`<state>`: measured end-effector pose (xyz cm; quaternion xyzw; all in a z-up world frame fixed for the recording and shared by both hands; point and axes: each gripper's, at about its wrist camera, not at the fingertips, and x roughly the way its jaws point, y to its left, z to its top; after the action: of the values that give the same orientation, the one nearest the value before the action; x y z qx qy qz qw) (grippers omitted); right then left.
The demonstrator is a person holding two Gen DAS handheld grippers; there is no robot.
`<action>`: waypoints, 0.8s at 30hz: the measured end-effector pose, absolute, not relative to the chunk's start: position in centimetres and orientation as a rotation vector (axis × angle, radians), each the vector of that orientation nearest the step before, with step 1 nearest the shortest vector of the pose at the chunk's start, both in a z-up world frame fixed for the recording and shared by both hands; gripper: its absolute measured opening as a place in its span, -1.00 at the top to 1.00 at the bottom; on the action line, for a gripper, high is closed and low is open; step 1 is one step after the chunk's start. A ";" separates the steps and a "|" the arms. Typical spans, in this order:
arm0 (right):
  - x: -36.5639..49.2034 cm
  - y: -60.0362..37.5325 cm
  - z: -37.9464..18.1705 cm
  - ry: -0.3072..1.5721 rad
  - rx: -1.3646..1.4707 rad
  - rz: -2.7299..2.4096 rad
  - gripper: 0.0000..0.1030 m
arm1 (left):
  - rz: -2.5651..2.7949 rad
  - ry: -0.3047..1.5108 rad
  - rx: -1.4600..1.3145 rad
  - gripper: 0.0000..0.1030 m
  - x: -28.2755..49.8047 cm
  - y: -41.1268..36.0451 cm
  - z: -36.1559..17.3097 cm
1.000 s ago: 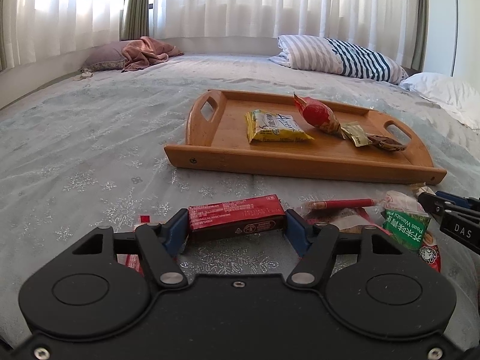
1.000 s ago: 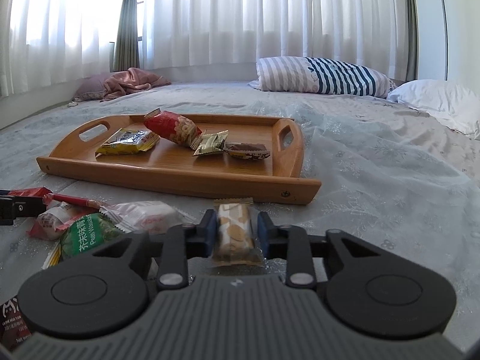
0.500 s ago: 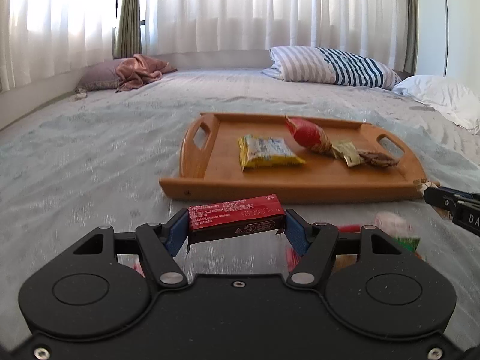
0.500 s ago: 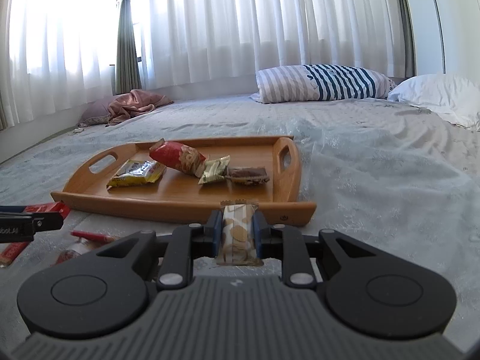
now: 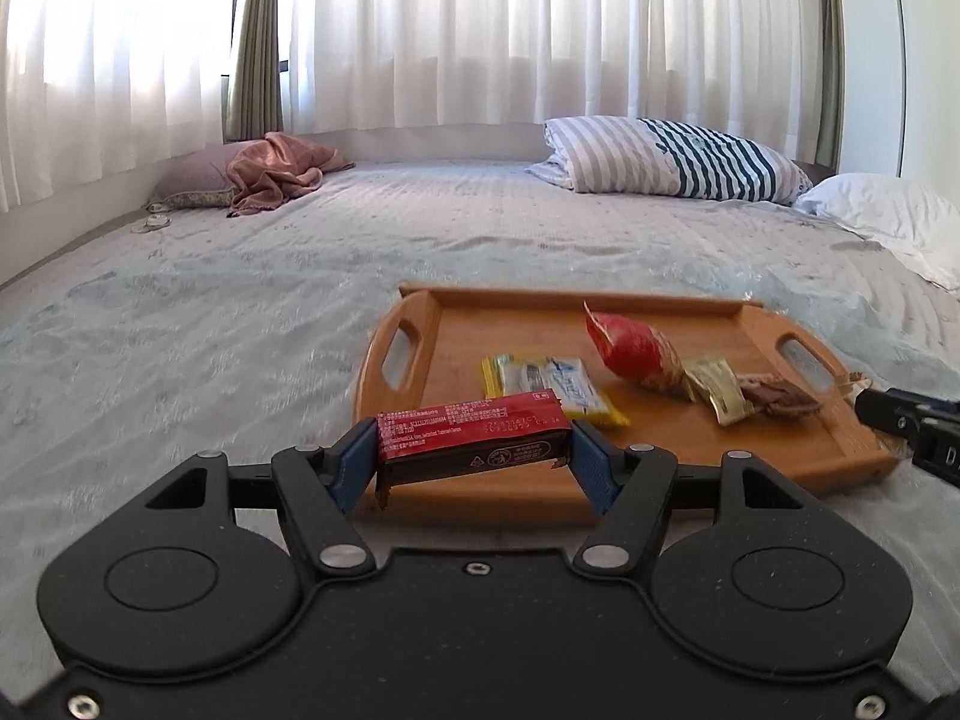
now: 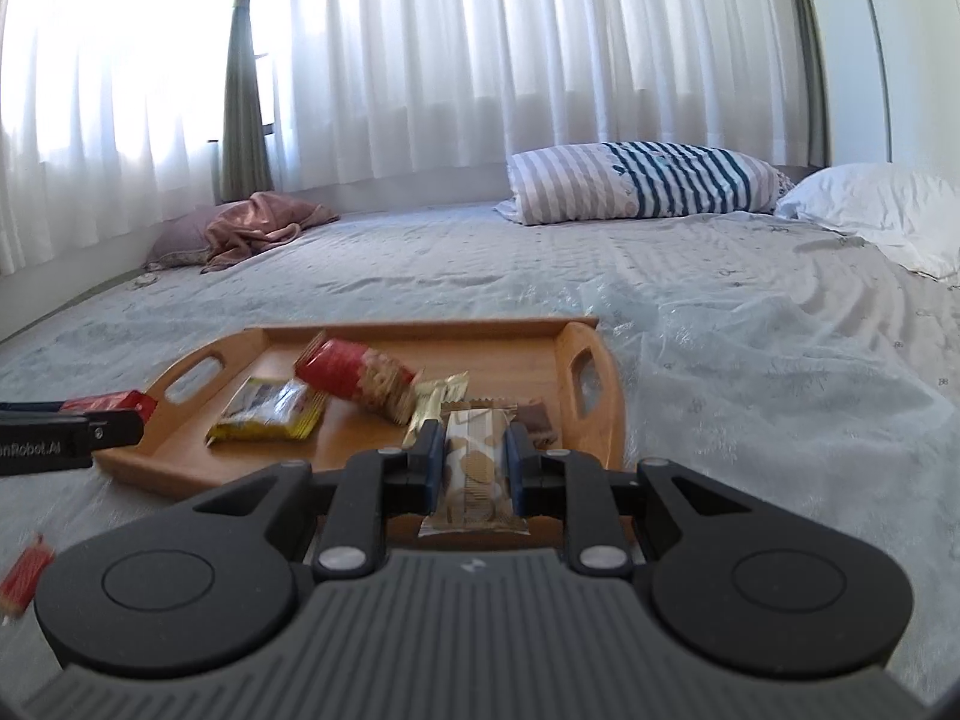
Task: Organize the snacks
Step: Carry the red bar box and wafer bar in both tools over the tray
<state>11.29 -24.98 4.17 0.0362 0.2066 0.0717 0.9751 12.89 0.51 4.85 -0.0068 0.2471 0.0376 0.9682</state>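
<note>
Seen on a pale bedspread (image 5: pixel 240 312): a wooden tray (image 5: pixel 558 480) already carrying four snacks. Clamped end to end in the left gripper (image 5: pixel 474 450), a long red bar (image 5: pixel 474 435), lying crosswise and raised over the tray's near edge by its left corner. Pinched by its sides in the right gripper (image 6: pixel 477 456), a beige biscuit packet (image 6: pixel 480 462), lengthwise along the fingers, over the near edge toward the right handle (image 6: pixel 585 378). Lying inside the tray, left to right: a yellow wafer pack (image 5: pixel 552 384), a red cracker sleeve (image 5: pixel 636 354), a small gold sachet (image 5: pixel 720 390) and a brown chocolate piece (image 5: pixel 780 399). Left on the bedspread near the lower left of the right view, a small red snack (image 6: pixel 24 576). Resting at the bed's far edge, a striped pillow (image 5: pixel 672 162) and a white pillow (image 5: pixel 888 216).
</note>
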 end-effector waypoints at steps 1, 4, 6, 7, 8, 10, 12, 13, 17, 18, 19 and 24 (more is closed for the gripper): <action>11.8 -25.2 4.3 0.419 0.078 0.136 0.51 | 0.070 0.500 -0.017 -0.27 13.4 0.5 4.9; 13.4 -25.9 4.8 0.434 0.108 0.127 0.51 | 0.048 0.508 -0.041 -0.27 15.2 1.0 5.1; 14.5 -26.5 5.0 0.447 0.128 0.119 0.51 | 0.047 0.522 -0.049 -0.27 16.7 1.3 5.1; 15.1 -26.7 5.1 0.456 0.137 0.117 0.51 | 0.045 0.530 -0.054 -0.27 17.4 1.4 5.2; 15.8 -26.9 5.2 0.465 0.145 0.114 0.51 | 0.045 0.536 -0.062 -0.27 18.2 1.6 5.2; 17.0 -27.0 5.2 0.479 0.150 0.108 0.51 | 0.049 0.550 -0.079 -0.27 19.8 2.0 5.3; 18.3 -27.2 5.2 0.497 0.155 0.105 0.51 | 0.048 0.565 -0.092 -0.27 21.4 2.2 5.3; 19.0 -27.2 5.2 0.506 0.159 0.107 0.51 | 0.045 0.572 -0.097 -0.27 22.2 2.2 5.3; 21.6 -27.0 4.9 0.536 0.155 0.099 0.51 | 0.012 0.580 -0.116 -0.27 25.2 2.0 5.4; 22.2 -26.9 4.8 0.544 0.152 0.097 0.51 | 0.001 0.586 -0.123 -0.27 25.9 1.7 5.4; 22.8 -26.8 4.8 0.550 0.149 0.096 0.51 | -0.009 0.590 -0.130 -0.27 26.6 1.5 5.3; 25.3 -26.1 4.1 0.568 0.127 0.105 0.51 | -0.023 0.604 -0.142 -0.27 29.9 0.4 4.7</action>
<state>25.33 -26.05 4.14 0.0626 0.2798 0.0518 0.9566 29.92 0.45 4.70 -0.0700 0.2972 -0.0112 0.9522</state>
